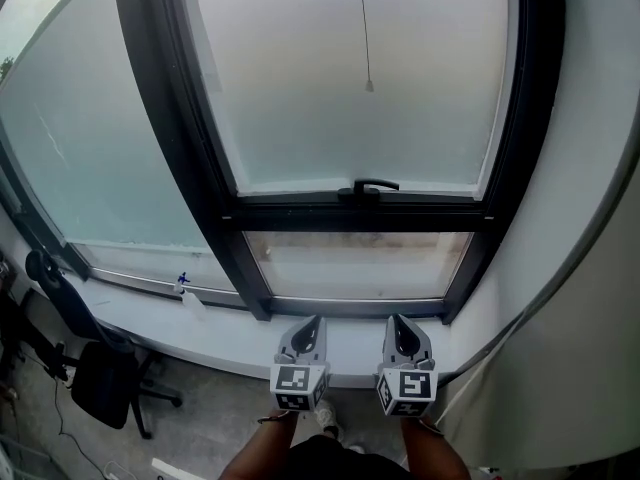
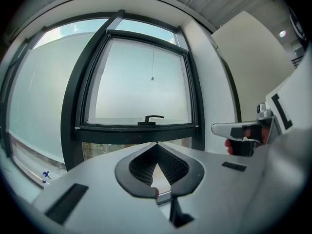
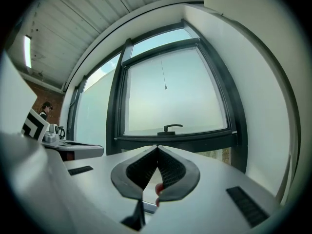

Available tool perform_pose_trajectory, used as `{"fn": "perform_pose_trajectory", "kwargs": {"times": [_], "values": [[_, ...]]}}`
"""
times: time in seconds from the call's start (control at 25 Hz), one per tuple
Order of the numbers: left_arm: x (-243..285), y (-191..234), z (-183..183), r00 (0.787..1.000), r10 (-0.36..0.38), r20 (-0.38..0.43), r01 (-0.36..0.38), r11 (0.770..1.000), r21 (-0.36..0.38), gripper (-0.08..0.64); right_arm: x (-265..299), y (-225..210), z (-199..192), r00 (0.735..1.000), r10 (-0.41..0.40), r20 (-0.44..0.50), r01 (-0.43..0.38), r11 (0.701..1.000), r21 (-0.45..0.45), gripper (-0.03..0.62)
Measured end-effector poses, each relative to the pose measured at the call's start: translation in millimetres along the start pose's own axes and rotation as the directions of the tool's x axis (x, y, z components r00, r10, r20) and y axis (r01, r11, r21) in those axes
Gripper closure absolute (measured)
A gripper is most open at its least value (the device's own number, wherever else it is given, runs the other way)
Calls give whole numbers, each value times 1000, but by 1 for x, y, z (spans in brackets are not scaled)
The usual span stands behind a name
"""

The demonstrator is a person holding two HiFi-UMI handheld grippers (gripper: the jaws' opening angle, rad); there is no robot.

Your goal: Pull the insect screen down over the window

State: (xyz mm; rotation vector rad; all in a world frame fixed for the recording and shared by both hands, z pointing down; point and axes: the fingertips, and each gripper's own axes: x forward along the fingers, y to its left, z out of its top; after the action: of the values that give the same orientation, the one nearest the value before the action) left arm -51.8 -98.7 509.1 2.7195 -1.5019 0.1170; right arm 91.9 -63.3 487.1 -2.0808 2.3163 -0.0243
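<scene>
The left hand-held gripper [image 1: 312,325] and the right hand-held gripper [image 1: 398,323] are side by side, both level, both with jaws closed together and nothing between them. They are just near the white sill [image 1: 200,326], not touching it. Beyond the sill stands the dark-framed window [image 1: 360,88], with a black handle [image 1: 368,186] on its lower bar. A thin cord [image 1: 366,38] hangs in front of the pane, well above the handle. The insect screen itself I cannot make out. Far left on the floor stands an office chair [image 1: 100,380].
</scene>
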Motion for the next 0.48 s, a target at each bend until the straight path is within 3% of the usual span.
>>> {"fn": "perform_pose_trajectory", "kwargs": {"times": [0.24, 0.48], "values": [[35, 17, 8, 1000, 15, -12, -15, 1000, 9, 558, 35, -7, 0, 1000, -9, -2, 9, 998, -61, 586], [80, 32, 11, 999, -32, 22, 32, 999, -10, 557, 76, -13, 7, 1000, -29, -4, 29, 993, -119, 587]]}}
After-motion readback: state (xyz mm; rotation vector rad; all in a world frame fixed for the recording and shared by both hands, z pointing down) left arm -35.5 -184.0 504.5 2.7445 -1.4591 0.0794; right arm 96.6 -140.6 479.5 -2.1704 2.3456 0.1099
